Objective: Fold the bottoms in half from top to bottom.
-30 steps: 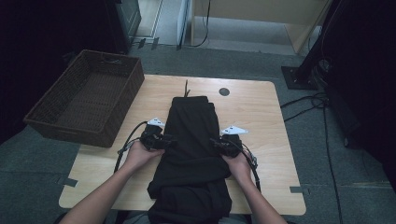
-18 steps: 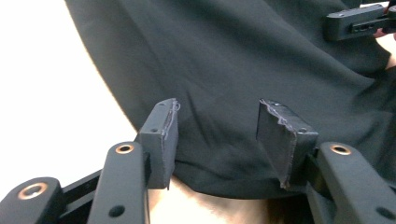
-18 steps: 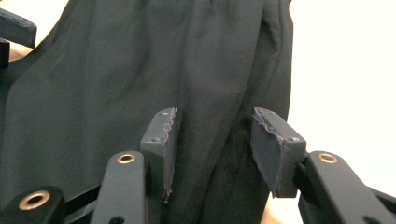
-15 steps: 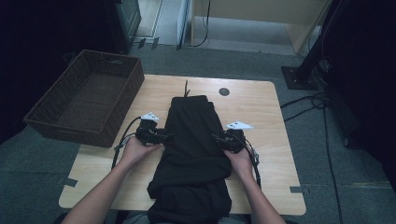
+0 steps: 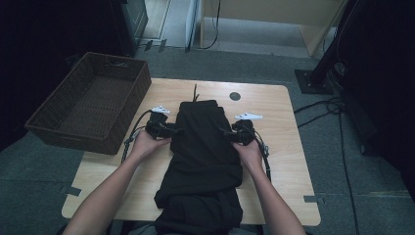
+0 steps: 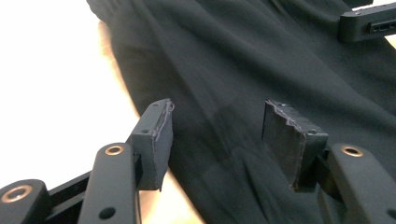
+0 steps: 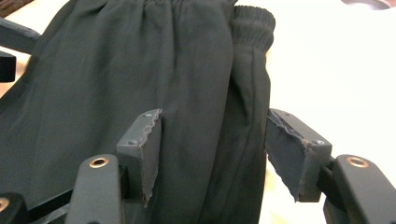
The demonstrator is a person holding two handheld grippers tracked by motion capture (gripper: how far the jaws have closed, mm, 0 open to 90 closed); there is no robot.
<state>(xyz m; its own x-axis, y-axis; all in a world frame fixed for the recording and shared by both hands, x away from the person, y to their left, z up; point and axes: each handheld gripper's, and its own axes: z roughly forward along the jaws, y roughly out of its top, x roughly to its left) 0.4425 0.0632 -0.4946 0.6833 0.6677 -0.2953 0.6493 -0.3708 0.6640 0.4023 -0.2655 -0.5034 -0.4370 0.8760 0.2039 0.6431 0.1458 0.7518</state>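
A black garment (image 5: pixel 205 147) with an elastic waistband (image 7: pixel 196 7) lies lengthwise on the wooden table (image 5: pixel 284 147), and its near end hangs over the front edge. My left gripper (image 5: pixel 175 130) stands at the garment's left edge, my right gripper (image 5: pixel 227 133) at its right edge, and they point at each other. In the left gripper view the left gripper (image 6: pixel 217 112) is open, with the cloth's edge lying between the pads. In the right gripper view the right gripper (image 7: pixel 215 121) is open over the right fold. Both sets of jaws have just been opening, and neither pad presses on the cloth.
A dark wicker basket (image 5: pixel 88 107) stands at the table's left, partly over its edge. A round black hole (image 5: pixel 235 96) marks the far part of the tabletop. Cables (image 5: pixel 342 112) trail over the floor at the right. Bare wood lies on both sides of the garment.
Both hands have slid away from the person along the garment's sides, toward its waistband end. The garment itself lies as before.
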